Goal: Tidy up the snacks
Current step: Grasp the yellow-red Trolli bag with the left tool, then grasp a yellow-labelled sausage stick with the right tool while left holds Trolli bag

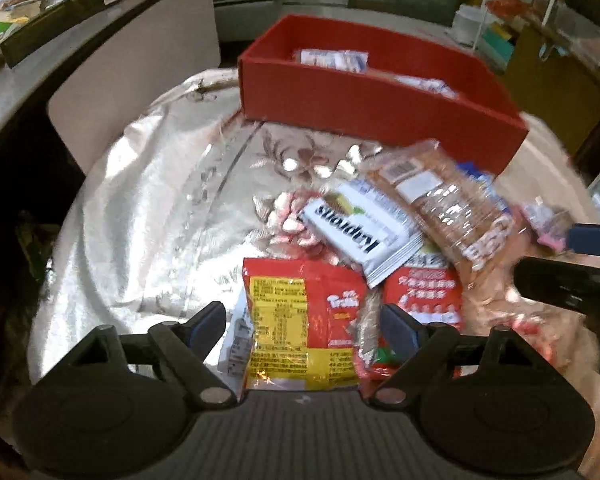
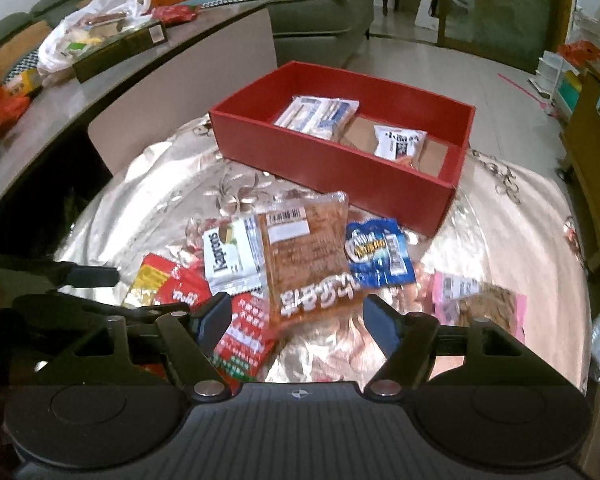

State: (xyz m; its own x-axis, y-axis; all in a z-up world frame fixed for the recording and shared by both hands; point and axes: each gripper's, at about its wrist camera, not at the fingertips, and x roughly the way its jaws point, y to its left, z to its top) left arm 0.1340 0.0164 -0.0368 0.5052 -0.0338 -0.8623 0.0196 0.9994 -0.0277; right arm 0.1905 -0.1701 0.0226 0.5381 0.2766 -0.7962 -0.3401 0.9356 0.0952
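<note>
Hovering with jaws wide, the left gripper (image 1: 302, 322) straddles the red-and-yellow packet (image 1: 300, 320) on the counter (image 1: 140, 220). Rightward lie the white sachet (image 2: 232, 256), the brown pack (image 2: 308, 252) and the blue bag (image 2: 380, 256); these look light, crinkly, slippery, best pinched at an edge seam. The right gripper (image 2: 296, 322), jaws wide and empty, faces the red box (image 2: 340, 172).

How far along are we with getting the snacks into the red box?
Early. Two white packets already lie in the red box. Nothing is in hand: the left gripper and right gripper are both open above the pile. Still on the tablecloth: the Kappons packet, brown packet, blue packet, pink packet and two red ones.
</note>
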